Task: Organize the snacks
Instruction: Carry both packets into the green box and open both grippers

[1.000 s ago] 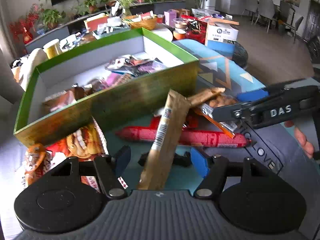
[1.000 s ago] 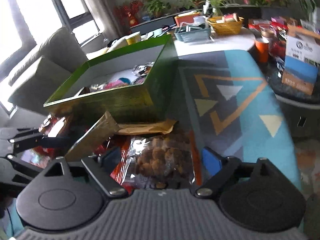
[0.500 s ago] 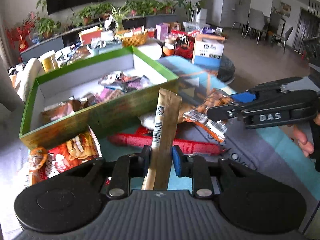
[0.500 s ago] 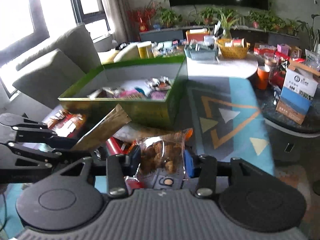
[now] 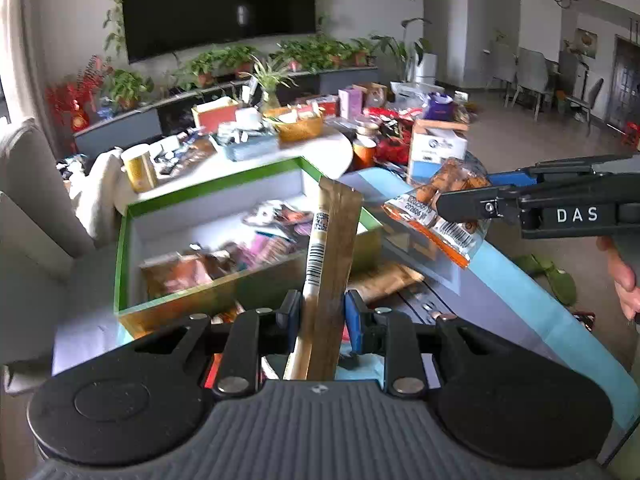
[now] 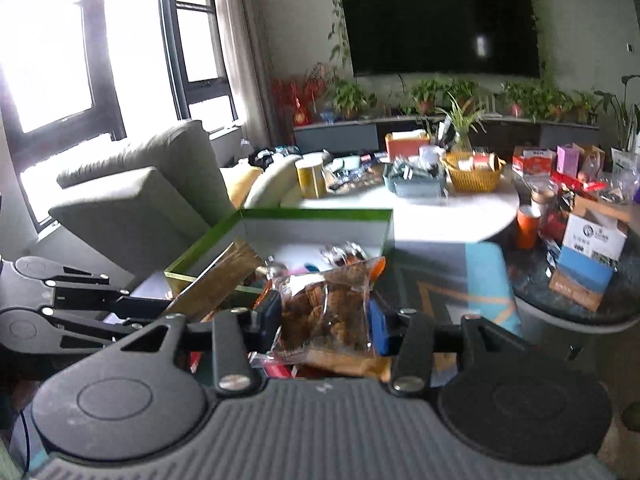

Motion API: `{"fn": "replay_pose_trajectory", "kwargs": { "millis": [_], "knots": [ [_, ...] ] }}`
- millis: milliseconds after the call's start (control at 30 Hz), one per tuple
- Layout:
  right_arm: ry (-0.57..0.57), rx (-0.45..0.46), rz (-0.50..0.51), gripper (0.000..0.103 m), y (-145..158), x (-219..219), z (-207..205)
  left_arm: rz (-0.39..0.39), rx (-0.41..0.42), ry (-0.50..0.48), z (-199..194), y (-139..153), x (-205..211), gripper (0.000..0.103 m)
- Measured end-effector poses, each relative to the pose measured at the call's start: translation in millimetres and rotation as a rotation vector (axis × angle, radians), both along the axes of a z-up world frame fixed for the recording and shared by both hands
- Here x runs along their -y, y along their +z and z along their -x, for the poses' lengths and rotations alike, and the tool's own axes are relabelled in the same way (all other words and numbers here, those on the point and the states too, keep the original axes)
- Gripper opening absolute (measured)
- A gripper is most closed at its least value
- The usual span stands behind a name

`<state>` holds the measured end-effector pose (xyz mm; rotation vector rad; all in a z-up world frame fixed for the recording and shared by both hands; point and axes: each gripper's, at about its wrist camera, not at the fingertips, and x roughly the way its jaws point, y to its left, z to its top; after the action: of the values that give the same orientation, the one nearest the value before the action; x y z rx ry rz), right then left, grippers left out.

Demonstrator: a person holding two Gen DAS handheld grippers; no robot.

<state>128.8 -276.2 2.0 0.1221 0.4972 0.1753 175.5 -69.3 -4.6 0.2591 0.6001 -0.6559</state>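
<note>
Living-room table w/ green box (image 5: 132, 216) ahead: left tool (image 5: 318, 316) pinches gold stick pack (image 5: 332, 240), right tool (image 6: 324, 316) clamps clear cookie bag (image 6: 328, 304), both raised, prob. to clear box rim.

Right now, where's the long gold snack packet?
The long gold snack packet stands upright in the left claw, just in front of the green box, left of the right claw's clear snack bag.

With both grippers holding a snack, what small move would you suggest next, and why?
Probably carry both forward over the green box and release. The left gripper is shut on the long brown packet, the right gripper on the clear bag of brown snacks, both near the box's front wall, and other snacks already lie inside.
</note>
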Motion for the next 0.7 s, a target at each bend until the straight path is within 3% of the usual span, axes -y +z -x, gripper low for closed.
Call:
{"fn": "replay_pose_trajectory", "kwargs": {
  "millis": [400, 700],
  "knots": [
    [-0.028, 0.011, -0.082, 0.044, 2.1, -11.1, -82.0, -0.010, 0.062, 0.117, -89.2, 22.9, -12.0, 0.023],
    [-0.050, -0.039, -0.115, 0.044, -22.7, -18.5, -136.1, -0.055, 0.007, 0.150, -157.8, -8.4, -5.0, 0.023]
  ]
}}
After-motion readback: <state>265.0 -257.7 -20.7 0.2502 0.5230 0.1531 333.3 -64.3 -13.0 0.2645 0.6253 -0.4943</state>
